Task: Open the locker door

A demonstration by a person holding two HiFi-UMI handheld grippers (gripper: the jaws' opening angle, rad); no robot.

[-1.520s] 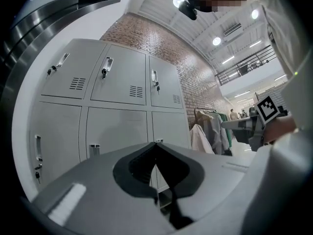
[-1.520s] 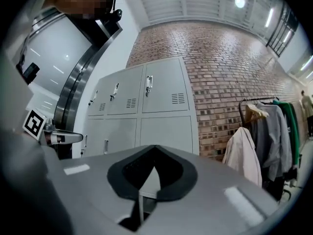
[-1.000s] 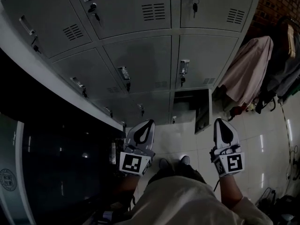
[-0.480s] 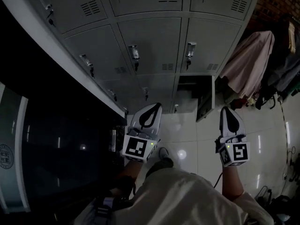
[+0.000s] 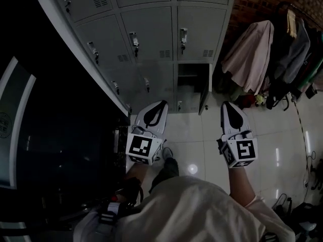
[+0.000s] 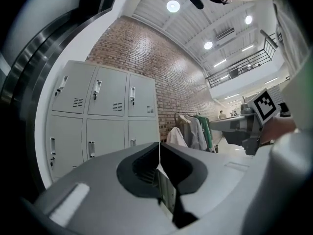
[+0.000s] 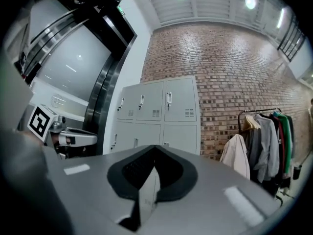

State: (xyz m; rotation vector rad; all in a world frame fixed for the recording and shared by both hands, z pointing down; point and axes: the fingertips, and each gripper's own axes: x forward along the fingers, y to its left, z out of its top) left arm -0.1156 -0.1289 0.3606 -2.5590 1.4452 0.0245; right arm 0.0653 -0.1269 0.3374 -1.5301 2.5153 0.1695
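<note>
A bank of grey lockers [image 5: 146, 39] stands ahead, its doors fitted with small handles and keys. One bottom-row compartment [image 5: 191, 79] stands open, its door [image 5: 206, 96] swung to the right. My left gripper [image 5: 162, 105] and right gripper [image 5: 226, 105] hover side by side over the tiled floor, well short of the lockers. Both are shut with nothing between the jaws. In the left gripper view the jaws of the left gripper [image 6: 159, 148] meet in front of the lockers [image 6: 98, 116]. The right gripper [image 7: 155, 149] also points at the lockers [image 7: 159, 114].
A dark glass wall [image 5: 55, 135] runs along the left, up to the lockers. Coats hang on a rack [image 5: 257, 54] to the right, against a brick wall [image 5: 257, 1]. Glossy white floor tiles [image 5: 194, 135] lie between me and the lockers.
The lockers have slid up and to the left in the head view and look smaller, with more coat rack showing. Both grippers stay shut, side by side.
</note>
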